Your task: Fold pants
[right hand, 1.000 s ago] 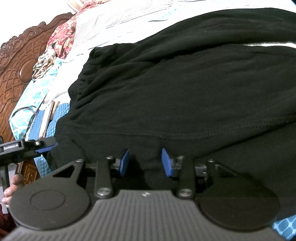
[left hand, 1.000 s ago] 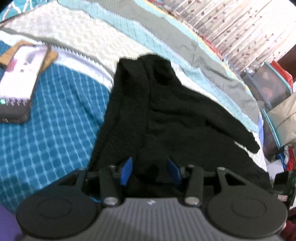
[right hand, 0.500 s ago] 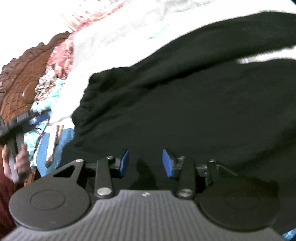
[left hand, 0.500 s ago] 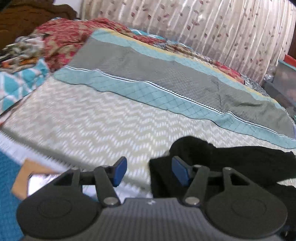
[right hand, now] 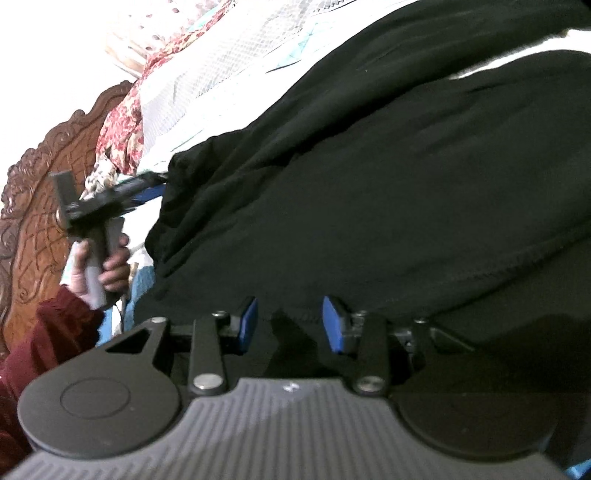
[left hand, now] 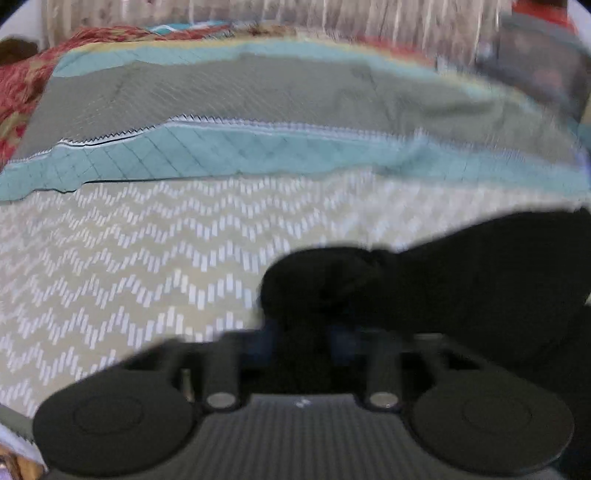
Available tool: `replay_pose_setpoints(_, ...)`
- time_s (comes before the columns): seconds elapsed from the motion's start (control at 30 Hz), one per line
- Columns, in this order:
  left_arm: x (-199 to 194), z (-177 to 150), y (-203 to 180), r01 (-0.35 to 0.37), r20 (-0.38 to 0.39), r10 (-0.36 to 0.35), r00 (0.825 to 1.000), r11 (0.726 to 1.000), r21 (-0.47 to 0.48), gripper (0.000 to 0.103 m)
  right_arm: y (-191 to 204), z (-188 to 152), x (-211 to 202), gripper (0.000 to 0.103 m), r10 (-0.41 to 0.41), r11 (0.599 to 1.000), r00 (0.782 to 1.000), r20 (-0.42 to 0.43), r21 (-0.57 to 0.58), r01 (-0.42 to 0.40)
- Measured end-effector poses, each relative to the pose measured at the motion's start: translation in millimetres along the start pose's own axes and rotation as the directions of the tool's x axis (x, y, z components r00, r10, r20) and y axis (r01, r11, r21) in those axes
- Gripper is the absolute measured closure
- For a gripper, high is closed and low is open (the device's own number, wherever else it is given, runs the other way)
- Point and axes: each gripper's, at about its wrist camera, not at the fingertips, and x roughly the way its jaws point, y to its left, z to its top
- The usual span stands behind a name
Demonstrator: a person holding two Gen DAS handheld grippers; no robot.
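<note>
I hold a two-finger gripper in each hand over black pants (right hand: 388,184) spread across a bed. My left gripper (left hand: 301,336) has its blue pads pressed together on a bunched end of the pants (left hand: 317,280); the frame is blurred, but dark cloth fills the narrow gap between them. From that pinch the fabric runs off to the right of the tool and out of the picture. Ahead of the left tool lies a beige chevron-print sheet (left hand: 129,258), and beyond it a teal and grey quilted cover (left hand: 258,110). A red floral cloth (left hand: 18,85) shows at the far left, and a pale patterned curtain (left hand: 314,14) hangs along the top.

My right gripper (right hand: 290,325) has its blue pads spread part way, with a fold of the pants' hem lying between them; I cannot tell whether the pads press on it. The bulk of the garment spreads ahead of and to the right of this tool. To its left, my left hand (right hand: 107,266), in a dark red sleeve (right hand: 48,332), grips the other tool's handle, whose tip meets the pants' far-left edge. A carved wooden headboard (right hand: 29,206) stands behind that hand.
</note>
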Motion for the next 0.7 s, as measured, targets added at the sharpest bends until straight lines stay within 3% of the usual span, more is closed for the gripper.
replay_pose_setpoints(0.1,-18.0,-7.8,-9.8,-0.022,0.065,0.021,0.998,1.000,0.022,0.088,-0.3,16.1,-22.3,0.070,0.009,1.000,0.998,0.061,-0.014,-0.009)
replay_pose_setpoints(0.17,-44.3,-14.0,-19.0,-0.020,0.138,0.012,0.990,0.998,0.053,0.088,-5.5,37.9,-48.3,0.070,-0.045,0.998,0.989,0.138,-0.025,0.049)
replay_pose_setpoints(0.23,-72.2,-23.3,-31.5,-0.012,0.208,-0.008,0.978,0.996,0.093,0.088,-20.1,70.6,-79.3,0.070,-0.135,0.991,0.965,0.224,0.005,0.137)
replay_pose_setpoints(0.3,-95.3,-31.8,-42.2,0.009,0.244,-0.036,0.969,0.994,0.109,0.088,-38.5,106.2,-105.4,0.069,-0.258,0.966,0.921,0.291,0.069,0.249)
replay_pose_setpoints(0.37,-115.8,-45.4,-52.7,0.025,0.269,-0.054,0.962,0.994,0.111,0.088,-59.9,144.2,-127.9,0.068,-0.376,0.926,0.857,0.352,0.146,0.347)
replay_pose_setpoints(0.47,-137.9,-70.0,-64.3,0.059,0.270,-0.081,0.960,0.994,0.091,0.088,-103.8,199.8,-155.1,0.068,-0.501,0.861,0.765,0.406,0.326,0.391)
replay_pose_setpoints(0.57,-145.5,-89.9,-69.1,0.090,0.211,-0.095,0.973,0.995,0.032,0.088,-142.4,243.5,-163.4,0.068,-0.568,0.806,0.712,0.412,0.452,0.382)
replay_pose_setpoints(0.7,-141.5,-102.7,-69.1,0.066,0.129,-0.062,0.990,0.997,-0.030,0.087,-171.3,286.0,-139.1,0.065,-0.673,0.719,0.654,0.345,0.514,0.469)
